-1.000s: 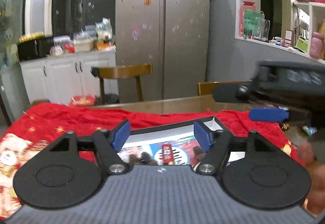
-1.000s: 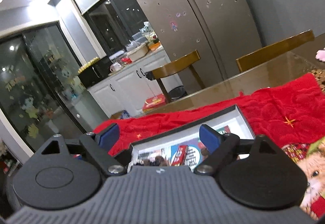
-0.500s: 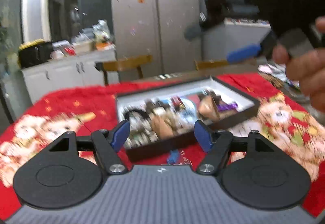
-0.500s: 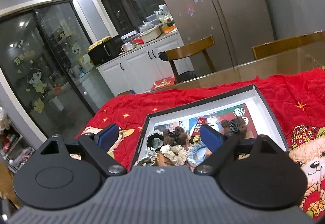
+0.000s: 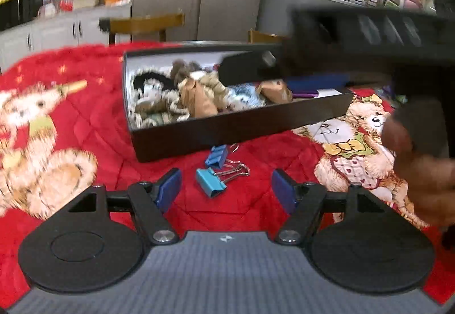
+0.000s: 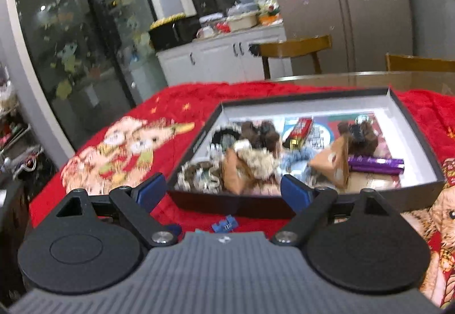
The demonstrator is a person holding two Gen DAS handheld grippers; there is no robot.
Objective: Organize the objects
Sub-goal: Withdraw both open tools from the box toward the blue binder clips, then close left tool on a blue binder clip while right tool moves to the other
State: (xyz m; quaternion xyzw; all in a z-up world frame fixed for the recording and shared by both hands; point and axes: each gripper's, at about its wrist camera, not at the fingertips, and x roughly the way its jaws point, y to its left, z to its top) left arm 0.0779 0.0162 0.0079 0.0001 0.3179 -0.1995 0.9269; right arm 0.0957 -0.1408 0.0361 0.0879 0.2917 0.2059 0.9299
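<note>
No words or numbers clear enough to read. Some print on the red packet (image 6: 299,132) inside the black box (image 6: 307,204), and on the box's side, but too blurry.

Bare red cloth (image 5: 256,149) lies open ahead — box wall (image 5: 227,132) (black) blocks beyond the clips (image 5: 212,181).

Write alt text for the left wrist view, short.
The open left gripper hangs over two blue binder clips lying on a red bear-print blanket, nothing between its pads. Just beyond them sits a shallow black box of hair scrunchies, and the right gripper crosses the frame's upper right.
</note>
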